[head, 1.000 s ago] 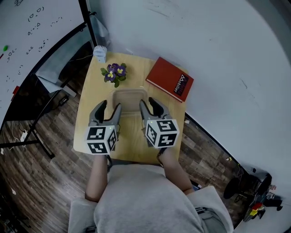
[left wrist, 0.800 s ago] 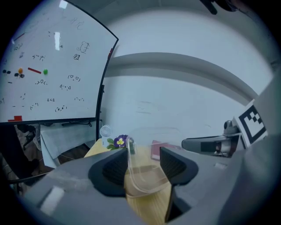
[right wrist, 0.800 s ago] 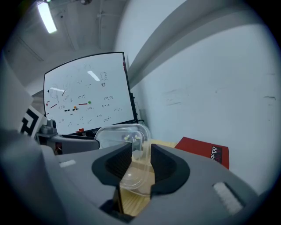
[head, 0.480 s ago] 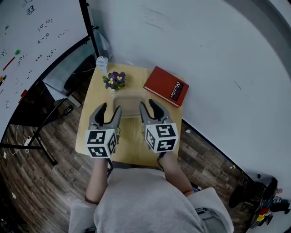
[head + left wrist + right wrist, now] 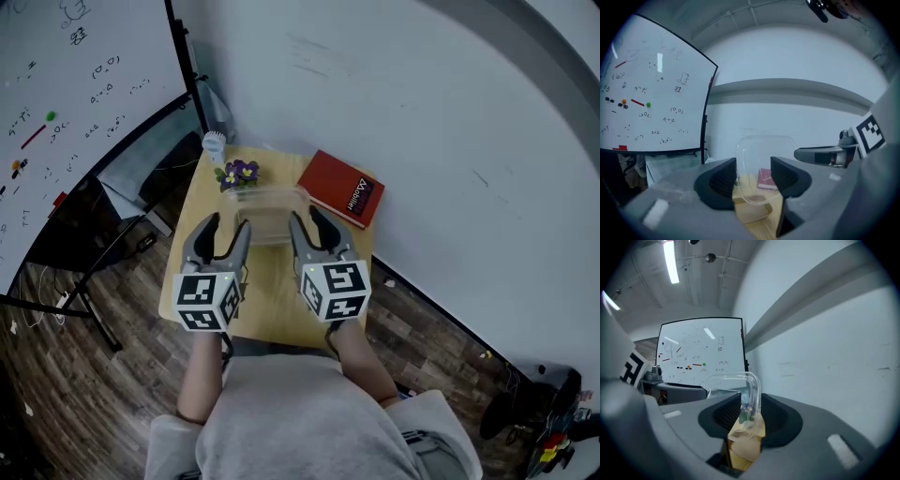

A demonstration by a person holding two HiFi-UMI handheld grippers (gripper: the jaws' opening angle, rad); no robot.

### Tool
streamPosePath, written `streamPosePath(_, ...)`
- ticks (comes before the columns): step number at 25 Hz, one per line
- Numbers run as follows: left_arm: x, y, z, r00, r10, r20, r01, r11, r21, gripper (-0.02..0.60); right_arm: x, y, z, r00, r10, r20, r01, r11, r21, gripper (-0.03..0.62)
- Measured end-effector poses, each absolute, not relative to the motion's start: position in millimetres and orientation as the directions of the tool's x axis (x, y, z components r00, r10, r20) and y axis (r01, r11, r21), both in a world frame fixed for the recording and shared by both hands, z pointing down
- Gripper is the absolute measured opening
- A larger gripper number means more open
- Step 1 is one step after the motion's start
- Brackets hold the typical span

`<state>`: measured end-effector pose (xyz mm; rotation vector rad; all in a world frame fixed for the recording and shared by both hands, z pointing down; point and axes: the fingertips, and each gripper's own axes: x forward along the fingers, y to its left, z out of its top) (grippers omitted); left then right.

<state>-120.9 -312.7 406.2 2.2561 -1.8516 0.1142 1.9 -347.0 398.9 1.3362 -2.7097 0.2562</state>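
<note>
A clear plastic container (image 5: 266, 208) hangs in the air above the small wooden table (image 5: 272, 286), held from both sides. My left gripper (image 5: 229, 225) is shut on its left rim, and my right gripper (image 5: 307, 219) is shut on its right rim. In the left gripper view the container (image 5: 765, 154) stands up between the jaws of the left gripper (image 5: 753, 176), with the red book (image 5: 765, 178) showing through it. In the right gripper view the container's curved edge (image 5: 752, 385) sits between the jaws of the right gripper (image 5: 750, 420).
A red book (image 5: 341, 188) lies at the table's far right corner. Purple flowers (image 5: 237, 173) and a small white object (image 5: 215, 142) stand at the far left. A whiteboard (image 5: 66, 103) on a black stand is to the left, and a pale wall is beyond the table.
Both grippers have risen with the container, which has come up off the table and tilted upward. In both gripper views the table has sunk lower.
</note>
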Motion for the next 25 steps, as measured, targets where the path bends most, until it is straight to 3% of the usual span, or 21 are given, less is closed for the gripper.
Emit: streamPosePath(25,-120,-296,319,0.252,-0.967,-0.025,-0.968,-0.252,0.001,0.238,4,-320,314,-0.578,-0.814,-0.058,-0.815,0.579,0.003,0.126)
